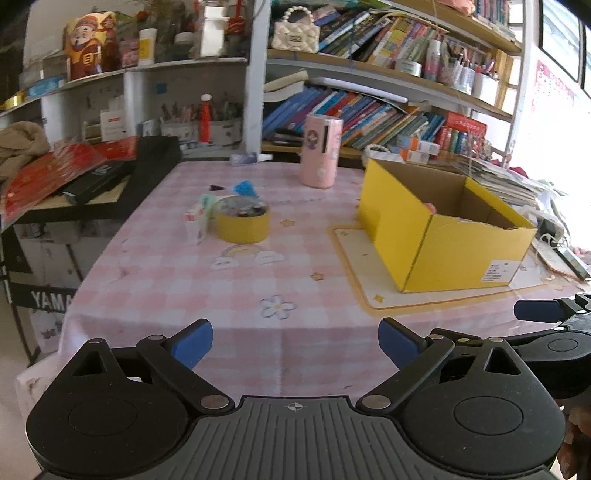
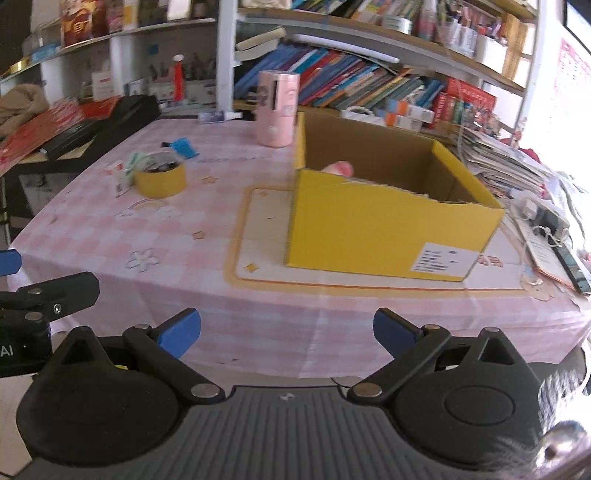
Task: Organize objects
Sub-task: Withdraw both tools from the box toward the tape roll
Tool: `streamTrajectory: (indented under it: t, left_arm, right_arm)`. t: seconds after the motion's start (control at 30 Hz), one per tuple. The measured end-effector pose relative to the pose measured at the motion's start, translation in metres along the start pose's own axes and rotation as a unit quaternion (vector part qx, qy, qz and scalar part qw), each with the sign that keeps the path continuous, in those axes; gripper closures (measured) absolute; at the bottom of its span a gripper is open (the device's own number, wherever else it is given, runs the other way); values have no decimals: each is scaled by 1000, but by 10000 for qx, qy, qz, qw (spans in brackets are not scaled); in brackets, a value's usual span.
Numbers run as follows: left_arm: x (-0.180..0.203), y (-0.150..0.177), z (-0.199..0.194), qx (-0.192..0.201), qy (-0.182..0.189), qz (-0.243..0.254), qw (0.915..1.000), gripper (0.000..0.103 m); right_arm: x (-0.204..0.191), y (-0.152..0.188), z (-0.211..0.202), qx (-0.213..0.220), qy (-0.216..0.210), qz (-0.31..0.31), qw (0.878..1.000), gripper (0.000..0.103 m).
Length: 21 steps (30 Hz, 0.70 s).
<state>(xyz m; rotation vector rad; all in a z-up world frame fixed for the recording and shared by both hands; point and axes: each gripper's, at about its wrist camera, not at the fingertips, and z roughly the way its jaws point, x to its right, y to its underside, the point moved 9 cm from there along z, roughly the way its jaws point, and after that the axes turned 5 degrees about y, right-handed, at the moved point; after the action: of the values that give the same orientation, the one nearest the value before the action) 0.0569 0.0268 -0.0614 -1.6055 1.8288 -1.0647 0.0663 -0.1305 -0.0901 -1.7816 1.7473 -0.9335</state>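
Left gripper [image 1: 295, 341]: nearest in the left wrist view, jaws released and spread wide, nothing between the blue pads, held over the near edge of the counter.
Right gripper [image 2: 287, 332]: same posture in the right wrist view, jaws released and empty, just to the right of the left one; its blue tip also shows at the right edge of the left view.
Counter [image 1: 184, 288]: covered by a pink checked cloth printed with flowers, stars and a rainbow.
Mat [image 2: 258, 266]: cream with an orange border, lying flat on the cloth under the box.
Yellow box [image 2: 380, 229]: open-topped cardboard, standing on the mat right of centre, a white label on its near side; something pink shows inside by its left wall, too hidden to name.
Tape roll [image 1: 242, 223]: yellow, lying flat left of the box and well apart from it, small dark bits inside its ring.
Small carton [image 1: 197, 219]: white, touching the left side of the tape roll.
Blue packet [image 1: 245, 189]: just behind the tape roll.
Pink canister [image 1: 320, 151]: upright near the far edge, behind the box's left corner.
Shelves [image 1: 369, 79]: beyond the counter, crowded with leaning books and a cream handbag [image 1: 295, 35].
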Motion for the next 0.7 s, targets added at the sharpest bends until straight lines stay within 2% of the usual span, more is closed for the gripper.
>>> streamTrajectory:
  t: [0.7]
  left_arm:
    - [-68,-1,-28,242,-425,-355,9982,5]
  right_arm:
    - [-76,-18,-8,141,-456,-392,9981,2]
